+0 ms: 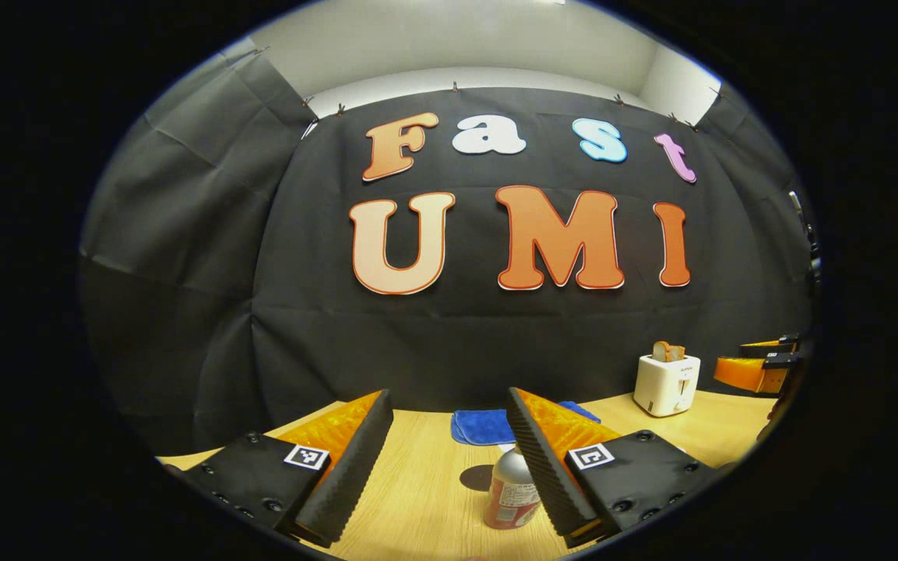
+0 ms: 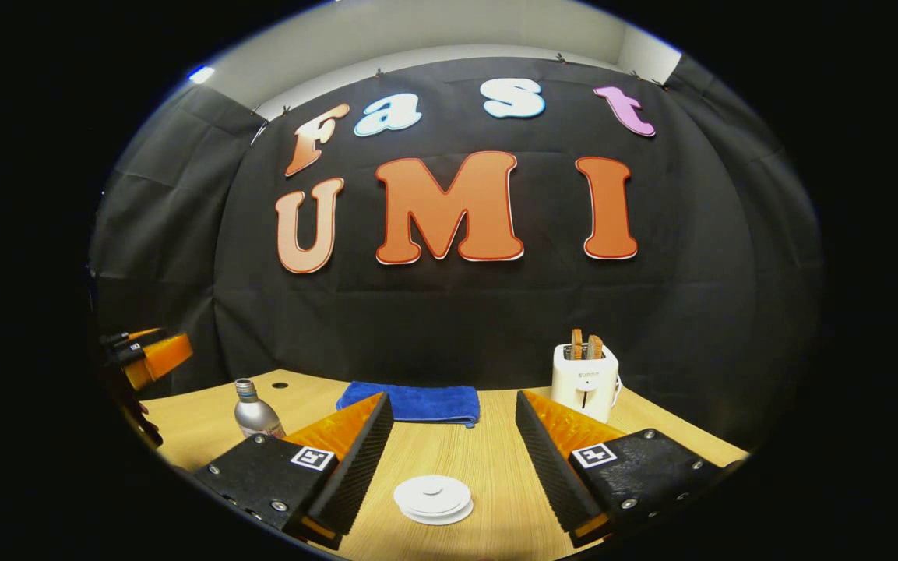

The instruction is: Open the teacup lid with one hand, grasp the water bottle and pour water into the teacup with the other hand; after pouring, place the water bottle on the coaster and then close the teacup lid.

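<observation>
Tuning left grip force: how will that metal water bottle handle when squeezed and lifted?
The water bottle looks like smooth metal, so probably stiff but slippery against the left gripper. It is tall with a narrow neck, so a sideways nudge may tip it. Fill level, and so weight, cannot be told.

So the count: one water bottle (image 2: 255, 413) on the wooden table (image 2: 495, 460), one white teacup lid (image 2: 433, 497) sitting flat, one dark round coaster (image 1: 480, 477), one folded blue cloth (image 2: 417, 403), one white toaster (image 2: 585, 382) with two slices of toast (image 2: 586, 346) sticking out the top, and two grippers, left (image 1: 449, 456) and right (image 2: 452, 460)
</observation>
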`<state>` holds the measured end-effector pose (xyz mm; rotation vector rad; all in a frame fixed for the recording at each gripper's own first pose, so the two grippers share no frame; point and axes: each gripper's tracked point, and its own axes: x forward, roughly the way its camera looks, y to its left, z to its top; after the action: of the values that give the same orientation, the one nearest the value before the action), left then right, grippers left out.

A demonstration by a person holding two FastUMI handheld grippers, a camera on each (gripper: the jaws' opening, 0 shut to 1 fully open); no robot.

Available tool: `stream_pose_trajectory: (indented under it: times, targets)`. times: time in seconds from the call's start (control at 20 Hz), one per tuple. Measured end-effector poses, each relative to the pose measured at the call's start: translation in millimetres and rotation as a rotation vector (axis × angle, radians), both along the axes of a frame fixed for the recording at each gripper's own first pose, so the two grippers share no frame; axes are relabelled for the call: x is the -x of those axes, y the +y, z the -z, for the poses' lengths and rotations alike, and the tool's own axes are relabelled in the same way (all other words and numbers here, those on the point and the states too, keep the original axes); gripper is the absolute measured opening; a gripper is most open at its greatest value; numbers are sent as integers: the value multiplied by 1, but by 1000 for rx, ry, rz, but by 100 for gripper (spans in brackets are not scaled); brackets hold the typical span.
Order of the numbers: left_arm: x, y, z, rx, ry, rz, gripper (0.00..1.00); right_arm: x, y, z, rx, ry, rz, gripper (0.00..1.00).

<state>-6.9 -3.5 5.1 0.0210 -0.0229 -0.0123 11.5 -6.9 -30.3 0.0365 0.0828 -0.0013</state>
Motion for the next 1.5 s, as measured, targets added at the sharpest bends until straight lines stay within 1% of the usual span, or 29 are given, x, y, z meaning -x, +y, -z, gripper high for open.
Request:
stream_pose_trajectory:
  times: [0.05,0.2,0.35,0.45,0.55,0.7,0.8,0.85,0.9,1.05,1.1,1.2,1.25,1.3,1.35,1.5]
  targets:
    - [1,0,1,-1,4,3,96,-3,0,10,9,21,-3,95]
    - [0,2,9,-9,24,2,96,-10,10,42,14,106,-26,95]
    - [1,5,14,-12,37,-3,96,-17,11,70,66,173,-27,94]
    - [2,4,20,-19,49,0,96,-23,18,85,55,215,-44,93]
    - [2,5,25,-25,59,-1,96,-24,18,101,35,269,-40,89]
    - [2,5,33,-30,78,1,96,-28,21,110,32,282,-44,83]
    - [1,6,37,-32,91,1,96,-32,29,116,41,280,-62,78]
    - [0,5,38,-29,94,1,96,-32,31,121,49,287,-71,74]
    - [0,5,39,-24,97,3,96,-32,32,126,61,300,-76,71]
    - [-1,4,44,-26,105,4,96,-33,35,140,62,324,-82,57]
    - [-2,5,46,-31,109,3,96,-32,36,142,53,326,-91,54]
    - [-2,4,50,-37,121,3,96,-34,38,142,44,314,-99,46]
    - [-2,3,53,-37,126,5,96,-34,37,141,51,307,-97,40]
    - [-2,1,55,-39,131,8,96,-35,36,142,60,303,-96,37]
    - [-1,0,56,-41,135,10,96,-35,36,142,65,300,-98,31]
    - [-1,-5,59,-48,144,24,96,-36,36,141,68,294,-101,26]
